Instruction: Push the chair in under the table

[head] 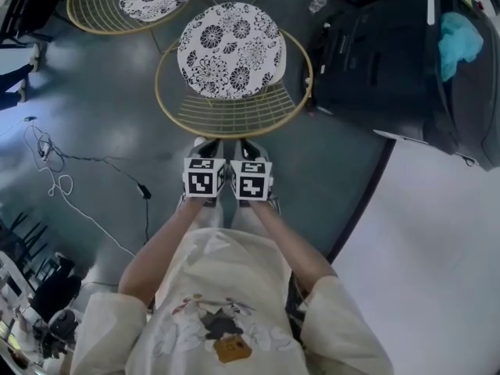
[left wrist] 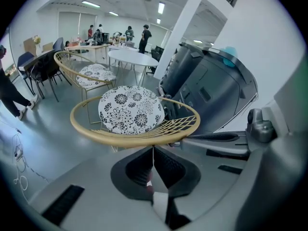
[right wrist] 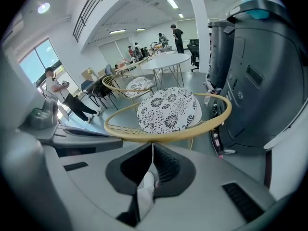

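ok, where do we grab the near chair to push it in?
Its gold back rim, from the person's side. That thin round bar curves right across in front of the left gripper and right gripper. Both are shut, so open them first.

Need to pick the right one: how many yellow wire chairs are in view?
2. The near chair is central in the head view; the far chair lies beyond it, upper left. Others may be hidden.

Bright ceiling lights, fisheye edge distortion, dim head view.
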A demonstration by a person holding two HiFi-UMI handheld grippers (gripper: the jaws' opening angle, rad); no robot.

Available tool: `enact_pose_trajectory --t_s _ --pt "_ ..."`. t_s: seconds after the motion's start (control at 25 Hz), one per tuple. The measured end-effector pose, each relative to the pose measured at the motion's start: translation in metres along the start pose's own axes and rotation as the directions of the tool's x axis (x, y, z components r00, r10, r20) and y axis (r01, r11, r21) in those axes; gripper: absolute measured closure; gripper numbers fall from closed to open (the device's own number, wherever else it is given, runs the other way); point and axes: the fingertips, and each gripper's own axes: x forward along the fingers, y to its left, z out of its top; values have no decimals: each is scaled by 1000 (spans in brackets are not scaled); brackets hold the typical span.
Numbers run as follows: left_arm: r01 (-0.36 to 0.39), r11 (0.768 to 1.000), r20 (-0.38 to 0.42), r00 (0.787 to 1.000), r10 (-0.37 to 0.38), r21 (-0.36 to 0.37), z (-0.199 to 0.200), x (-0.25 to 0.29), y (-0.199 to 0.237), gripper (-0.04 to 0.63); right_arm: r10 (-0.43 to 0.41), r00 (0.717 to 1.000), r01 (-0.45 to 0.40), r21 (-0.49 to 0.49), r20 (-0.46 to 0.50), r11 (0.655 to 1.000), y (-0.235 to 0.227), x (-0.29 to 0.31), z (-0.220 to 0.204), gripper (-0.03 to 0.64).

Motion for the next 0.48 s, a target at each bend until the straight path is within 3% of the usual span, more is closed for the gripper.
enact_pose_trajectory --t_s 0.48 --pt "62 996 9 998 -62 64 28 26 -48 584 -93 995 91 35 48 995 -59 -6 27 609"
